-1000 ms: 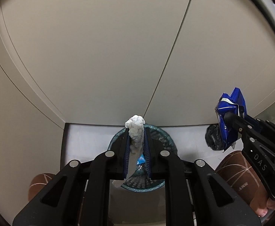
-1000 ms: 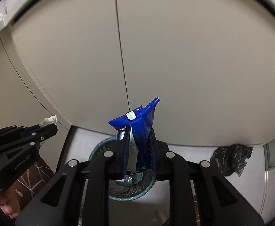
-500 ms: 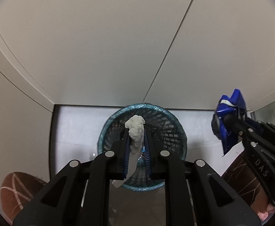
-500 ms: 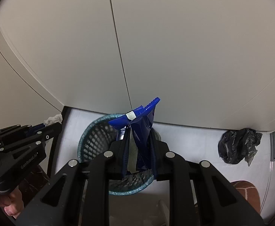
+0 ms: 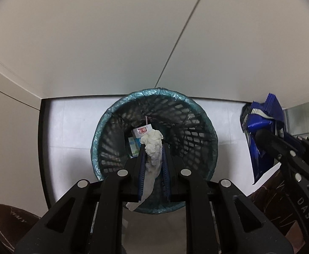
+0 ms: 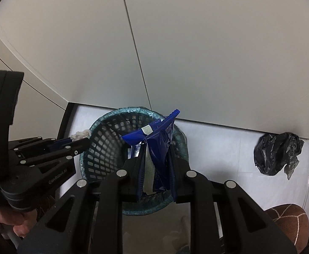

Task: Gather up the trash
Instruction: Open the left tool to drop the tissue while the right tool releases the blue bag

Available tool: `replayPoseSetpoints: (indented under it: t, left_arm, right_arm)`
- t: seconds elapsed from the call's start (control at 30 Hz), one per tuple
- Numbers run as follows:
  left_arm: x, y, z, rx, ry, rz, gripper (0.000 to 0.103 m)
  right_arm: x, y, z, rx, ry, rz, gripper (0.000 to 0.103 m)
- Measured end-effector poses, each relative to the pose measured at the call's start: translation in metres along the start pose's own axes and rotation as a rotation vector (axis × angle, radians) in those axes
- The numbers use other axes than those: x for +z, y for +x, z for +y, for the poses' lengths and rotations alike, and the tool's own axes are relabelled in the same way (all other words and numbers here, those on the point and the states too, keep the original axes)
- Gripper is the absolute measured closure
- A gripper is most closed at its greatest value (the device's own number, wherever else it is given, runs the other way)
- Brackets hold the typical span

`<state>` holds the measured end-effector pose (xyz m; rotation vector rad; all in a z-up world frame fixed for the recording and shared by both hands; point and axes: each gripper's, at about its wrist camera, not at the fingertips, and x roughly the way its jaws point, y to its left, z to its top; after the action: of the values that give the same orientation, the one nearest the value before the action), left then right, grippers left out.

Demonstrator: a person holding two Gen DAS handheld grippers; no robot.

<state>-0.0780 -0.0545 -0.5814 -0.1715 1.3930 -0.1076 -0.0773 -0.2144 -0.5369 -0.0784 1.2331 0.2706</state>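
A teal mesh waste bin [image 5: 154, 90] with a liner stands on the white floor against the wall. My left gripper [image 5: 153, 148] hangs right above its mouth, pointing down. A crumpled white tissue [image 5: 152, 139] sits between the pads, which still press on it while the jaws are opening. My right gripper [image 6: 156, 148] is shut on a crumpled blue wrapper [image 6: 154, 133] over the bin's [image 6: 112, 114] right part. Each wrist view shows the other gripper at its side: the right gripper [image 5: 260, 133] with the wrapper [image 5: 260, 118], the left gripper [image 6: 80, 139] with the tissue [image 6: 80, 135].
A small milk carton [image 5: 138, 136] with a straw lies inside the bin. A crumpled black plastic bag [image 6: 277, 152] sits on the floor by the wall at the right. Brown rounded things with pale lines [image 6: 287, 218] lie near the bin. A hand [image 6: 17, 222] grips the left handle.
Both grippers have sunk toward the bin with their loads, and tilted further down. The bin looks larger, and its inside with the carton has come into view.
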Motion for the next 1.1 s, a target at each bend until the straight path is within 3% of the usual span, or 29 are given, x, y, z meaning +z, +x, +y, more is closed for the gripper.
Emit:
replayPoseSetpoints:
  t: [0.13, 0.4, 0.5, 0.63, 0.77, 1.1]
  left_arm:
    - [-0.001, 0.001, 0.002, -0.001, -0.01, -0.002, 0.083]
    - [0.0, 0.0, 0.004, 0.011, -0.007, -0.002, 0.061]
    - [0.002, -0.004, 0.007, 0.034, -0.011, -0.016, 0.049]
    - [0.004, -0.017, 0.016, 0.069, -0.027, -0.059, 0.022]
    - [0.002, -0.028, 0.027, 0.105, -0.015, -0.079, 0.008]
    - [0.002, -0.026, 0.048, 0.123, -0.033, -0.059, 0.006]
  right_arm:
    - [0.0, 0.001, -0.001, -0.002, -0.001, 0.004, 0.084]
    - [0.0, 0.003, 0.003, -0.015, -0.009, 0.007, 0.084]
    - [0.0, 0.004, 0.005, -0.005, -0.011, 0.008, 0.084]
    - [0.002, 0.008, 0.012, 0.023, -0.03, 0.004, 0.083]
    - [0.006, 0.015, 0.022, 0.056, -0.046, 0.006, 0.083]
    - [0.006, 0.033, 0.043, 0.097, -0.084, 0.027, 0.081]
